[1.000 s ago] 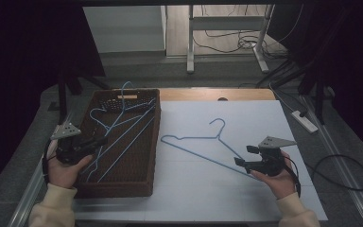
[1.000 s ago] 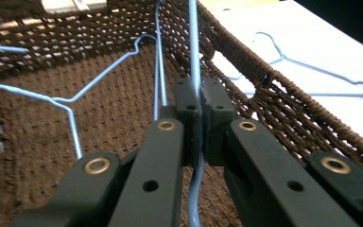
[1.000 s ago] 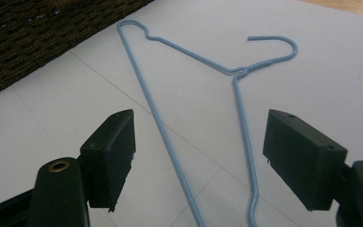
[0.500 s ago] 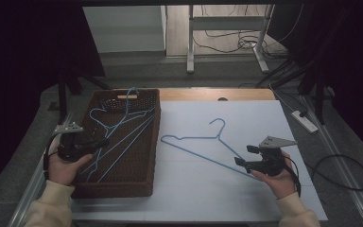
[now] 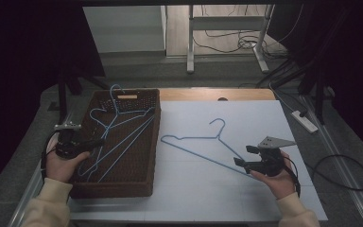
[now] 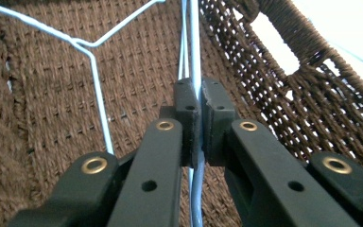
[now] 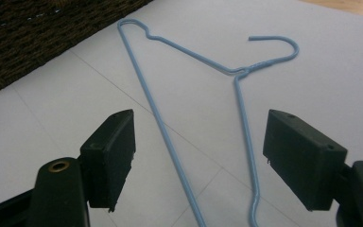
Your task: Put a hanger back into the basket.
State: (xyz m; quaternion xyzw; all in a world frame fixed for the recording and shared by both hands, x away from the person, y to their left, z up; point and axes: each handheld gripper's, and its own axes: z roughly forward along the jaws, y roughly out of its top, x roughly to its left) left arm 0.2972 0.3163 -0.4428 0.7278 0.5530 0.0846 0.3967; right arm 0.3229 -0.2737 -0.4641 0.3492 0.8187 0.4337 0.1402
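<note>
Blue wire hangers are our work: we clamp our left gripper on the wire of one hanger inside the brown wicker basket. Right of the basket, another hanger lies flat on the white table, with our right gripper spread wide around its corner, not touching.
</note>
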